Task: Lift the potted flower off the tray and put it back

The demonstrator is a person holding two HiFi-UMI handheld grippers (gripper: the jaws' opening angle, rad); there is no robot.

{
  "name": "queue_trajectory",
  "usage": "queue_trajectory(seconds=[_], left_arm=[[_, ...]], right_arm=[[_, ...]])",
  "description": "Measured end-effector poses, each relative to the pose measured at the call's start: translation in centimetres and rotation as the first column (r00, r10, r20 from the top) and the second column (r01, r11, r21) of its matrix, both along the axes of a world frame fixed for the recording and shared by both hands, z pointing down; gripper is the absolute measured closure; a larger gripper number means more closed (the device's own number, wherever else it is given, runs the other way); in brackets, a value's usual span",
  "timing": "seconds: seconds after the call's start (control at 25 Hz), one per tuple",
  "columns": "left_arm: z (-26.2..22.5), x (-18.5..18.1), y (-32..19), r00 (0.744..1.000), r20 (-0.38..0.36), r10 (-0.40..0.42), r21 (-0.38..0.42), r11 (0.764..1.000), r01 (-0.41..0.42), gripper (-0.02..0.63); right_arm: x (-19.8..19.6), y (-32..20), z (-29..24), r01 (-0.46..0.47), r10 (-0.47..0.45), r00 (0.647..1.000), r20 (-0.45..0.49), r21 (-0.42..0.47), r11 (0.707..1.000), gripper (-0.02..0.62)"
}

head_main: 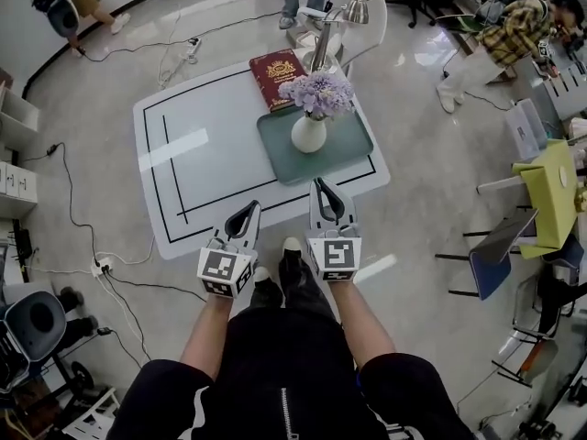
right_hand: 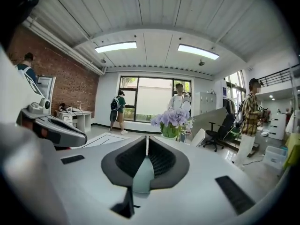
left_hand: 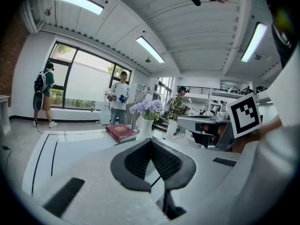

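Observation:
The potted flower point(head_main: 316, 92), pale purple blooms in a white vase point(head_main: 308, 134), stands upright on the green tray point(head_main: 353, 145) at the table's far right. My right gripper point(head_main: 323, 183) is shut and empty, its tips at the tray's near edge. My left gripper point(head_main: 244, 211) is also shut and empty, further left and nearer me, over the table's front edge. In the left gripper view the potted flower point(left_hand: 146, 108) shows beyond the left gripper point(left_hand: 151, 140), whose jaws meet. The right gripper view has the right gripper point(right_hand: 146, 138) with jaws together and the potted flower point(right_hand: 171, 118) straight ahead.
A red book point(head_main: 275, 73) lies behind the tray, next to a metal lamp point(head_main: 326, 30). The white table point(head_main: 211, 154) has black lines on its top. Cables cross the floor at the left. Chairs and a yellow box point(head_main: 550, 186) stand at the right; people stand around the room.

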State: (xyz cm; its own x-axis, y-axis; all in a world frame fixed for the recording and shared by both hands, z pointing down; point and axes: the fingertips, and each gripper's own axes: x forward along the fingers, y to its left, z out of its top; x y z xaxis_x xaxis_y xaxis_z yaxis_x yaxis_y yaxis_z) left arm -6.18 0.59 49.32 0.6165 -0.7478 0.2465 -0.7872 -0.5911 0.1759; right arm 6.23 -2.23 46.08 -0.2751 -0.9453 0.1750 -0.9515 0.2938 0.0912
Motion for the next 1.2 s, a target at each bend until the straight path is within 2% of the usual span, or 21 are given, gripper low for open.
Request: queue_trajectory(seconds=[0.32,0.6,1.2], left_arm=[[-1.1,0.1,2.4,0.999,-0.008,0.052,0.032,0.998,-0.051,0.601],[-1.2,-0.5,3.6,0.997,-0.015,0.07,0.04,0.997,-0.069,0.601],[-1.8,-2.3,4.2,0.997,-0.027,0.079,0.059,0.995,-0.077,0.601]], right_arm=[[-1.4,4.3,-0.4,-0.023,0.025,0.999,0.038,-0.052,0.998,0.588],[-3.4,6.5,0.8,-0.005,0.007,1.0,0.027,-0.077,0.997,0.589],[-7.0,7.3,0.7,0.043,-0.043,0.999,0.003,-0.077,0.996,0.589]])
